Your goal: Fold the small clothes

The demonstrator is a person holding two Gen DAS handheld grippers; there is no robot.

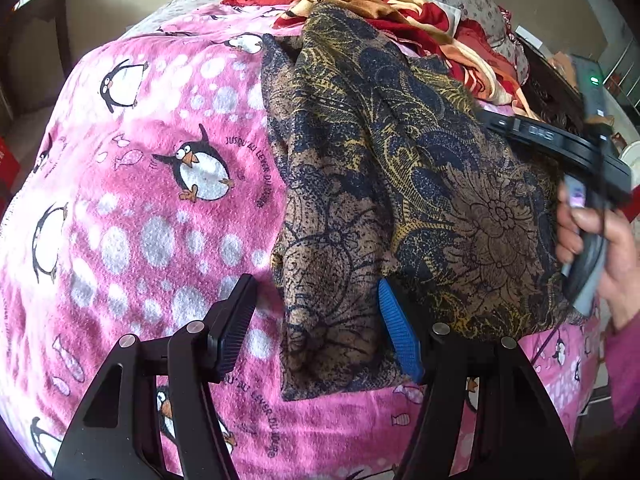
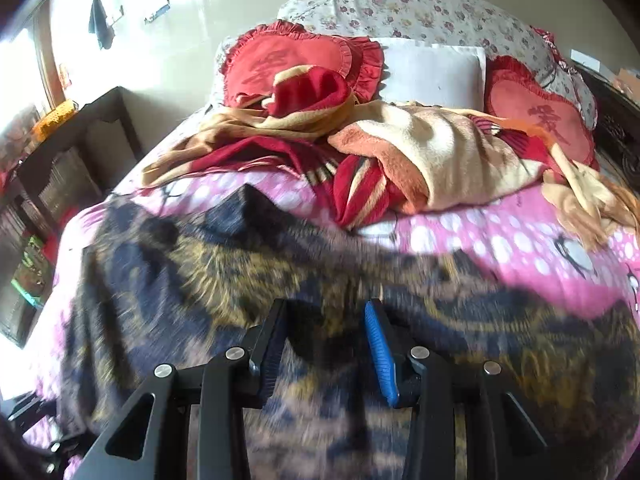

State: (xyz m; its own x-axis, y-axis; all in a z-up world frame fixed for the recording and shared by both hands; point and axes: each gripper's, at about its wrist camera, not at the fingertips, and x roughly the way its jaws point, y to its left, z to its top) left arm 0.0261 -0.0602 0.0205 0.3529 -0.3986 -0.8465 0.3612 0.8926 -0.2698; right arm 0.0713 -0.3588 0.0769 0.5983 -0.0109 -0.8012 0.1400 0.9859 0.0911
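Observation:
A brown, navy and gold patterned garment [image 1: 400,184] lies partly folded on the pink penguin blanket [image 1: 140,184]. My left gripper [image 1: 316,320] is open just above the garment's near left edge, the black finger over the blanket and the blue finger [image 1: 400,332] at the cloth. The right gripper shows in the left wrist view [image 1: 560,152], held in a hand at the garment's right side. In the right wrist view the right gripper [image 2: 326,340] is open close over the blurred garment [image 2: 224,264], with nothing between its fingers.
A crumpled red and beige blanket [image 2: 400,156], red heart cushions [image 2: 288,60], a white pillow [image 2: 432,72] and a floral pillow lie at the head of the bed. A dark shelf unit [image 2: 68,152] stands to the bed's left.

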